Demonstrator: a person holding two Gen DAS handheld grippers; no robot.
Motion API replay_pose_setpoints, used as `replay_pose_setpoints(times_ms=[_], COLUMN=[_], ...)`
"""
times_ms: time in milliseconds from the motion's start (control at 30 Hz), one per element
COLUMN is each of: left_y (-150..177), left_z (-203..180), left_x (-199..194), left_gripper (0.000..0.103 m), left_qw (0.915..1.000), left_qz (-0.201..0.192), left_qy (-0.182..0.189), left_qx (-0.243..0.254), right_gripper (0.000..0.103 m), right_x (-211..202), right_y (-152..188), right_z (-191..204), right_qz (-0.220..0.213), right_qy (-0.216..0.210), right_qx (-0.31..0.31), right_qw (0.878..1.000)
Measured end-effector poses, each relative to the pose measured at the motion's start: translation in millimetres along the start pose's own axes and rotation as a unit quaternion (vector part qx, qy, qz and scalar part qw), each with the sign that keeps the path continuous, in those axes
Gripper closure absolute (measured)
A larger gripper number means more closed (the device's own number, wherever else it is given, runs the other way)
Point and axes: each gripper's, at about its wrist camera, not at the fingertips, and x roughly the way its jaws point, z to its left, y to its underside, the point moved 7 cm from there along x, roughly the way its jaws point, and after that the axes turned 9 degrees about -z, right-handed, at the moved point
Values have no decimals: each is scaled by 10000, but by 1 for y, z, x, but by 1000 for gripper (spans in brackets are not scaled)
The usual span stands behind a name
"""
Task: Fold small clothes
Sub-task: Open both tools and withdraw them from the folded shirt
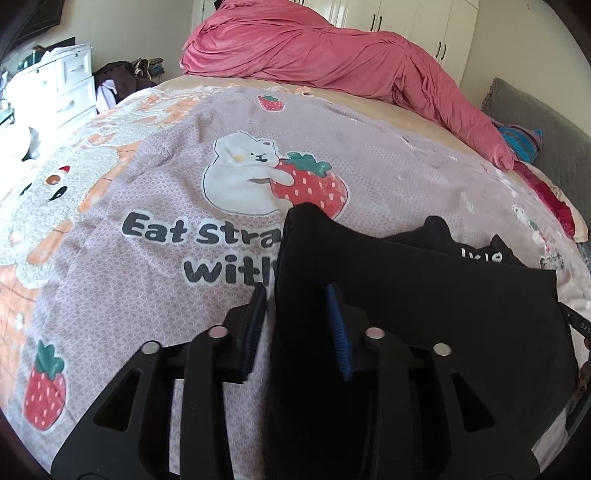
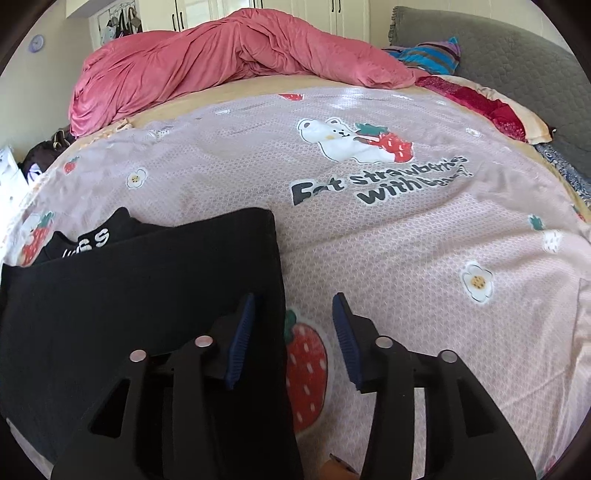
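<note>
Low over the bedspread (image 2: 406, 240), both claws (image 1: 295, 325) (image 2: 293, 332) spread apart, each astride a black garment (image 1: 406, 314) edge.

- A home bedroom.
- A wide bed (image 1: 155, 192) fills both views, under a lilac cover (image 2: 406, 258) printed with bears and strawberries.
- A pink duvet (image 1: 314, 51) lies bunched at the bed's far edge.
- A grey padded headboard (image 2: 517, 66) stands along one side of the bed, with a striped cloth (image 2: 432, 55) against it.
- White wardrobe doors (image 1: 424, 26) with dark handles line the back wall.
- A white chest of drawers (image 1: 62, 85) stands by the wall.
- Bags (image 2: 122, 22) hang near the wardrobe.
</note>
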Motion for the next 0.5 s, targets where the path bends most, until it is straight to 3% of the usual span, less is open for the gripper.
replay_pose_setpoints(times_ms=[133,300,500], left_y=[6,12,16], left_z=[-1,3,16], left_x=[-5,-14,-31], left_gripper=[65,53,41], left_qw=[10000,9999,9996], left_qz=[14,56,63], left_qy=[-14,-8,-62], left_qx=[22,-90,-278], right_gripper=[48,22,9], right_x=[-11,-30,-60], right_y=[5,12,6], right_z=[-4,-7,15], right_qz=[-14,-60,-399], right_qy=[32,-59,-372], right_qx=[70,346,162], right_qw=[10000,9994,9984])
